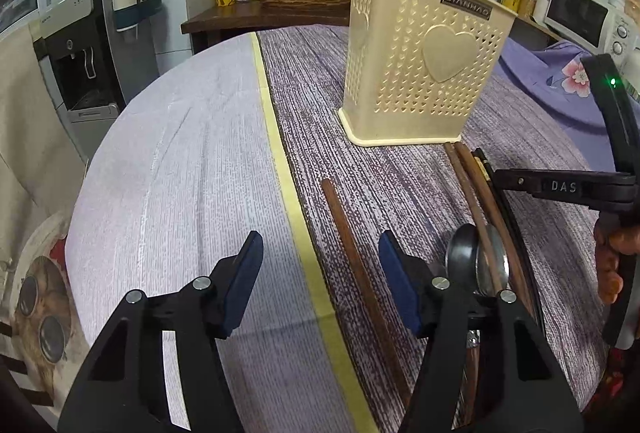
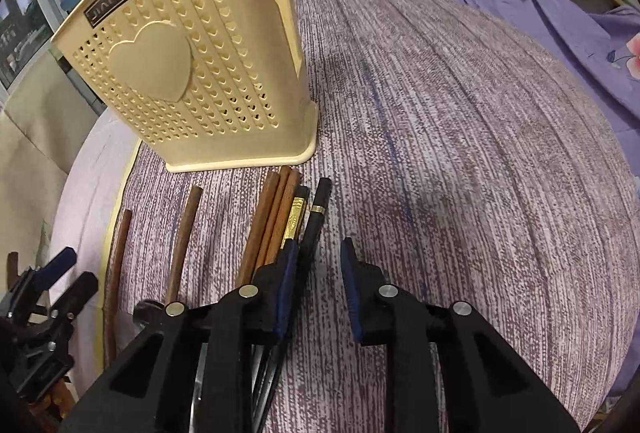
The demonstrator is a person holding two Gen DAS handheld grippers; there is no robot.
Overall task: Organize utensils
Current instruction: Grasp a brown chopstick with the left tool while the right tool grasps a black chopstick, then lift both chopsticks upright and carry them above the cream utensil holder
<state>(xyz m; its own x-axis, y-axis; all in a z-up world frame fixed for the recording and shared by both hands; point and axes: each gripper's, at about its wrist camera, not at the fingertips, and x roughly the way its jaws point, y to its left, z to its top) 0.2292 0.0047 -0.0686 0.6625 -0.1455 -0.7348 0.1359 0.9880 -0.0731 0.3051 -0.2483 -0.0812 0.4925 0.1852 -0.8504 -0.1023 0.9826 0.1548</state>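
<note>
pick step: right hand-held gripper [image 2: 318,287] jaws apart around black chopstick [image 2: 316,219], left hand-held gripper [image 1: 320,283] apart over brown chopstick [image 1: 352,253]; next clamp, lift into holder [image 2: 192,65].

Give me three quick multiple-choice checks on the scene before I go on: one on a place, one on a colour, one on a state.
1. Where do the chopsticks lie?
A. Inside the holder
B. On the cloth, in front of the holder's base
C. On the wooden sideboard

2. What colour is the holder?
A. Cream
B. Blue
C. Red

3. How does the left gripper stand?
A. Shut on a spoon
B. Shut on the holder's rim
C. Open, gripping nothing

Key:
1 B: their ends point at the holder's base and they rest flat on the cloth.
2 A: its perforated walls and raised heart are cream.
3 C: the cloth shows in the wide gap between its pads.
</note>
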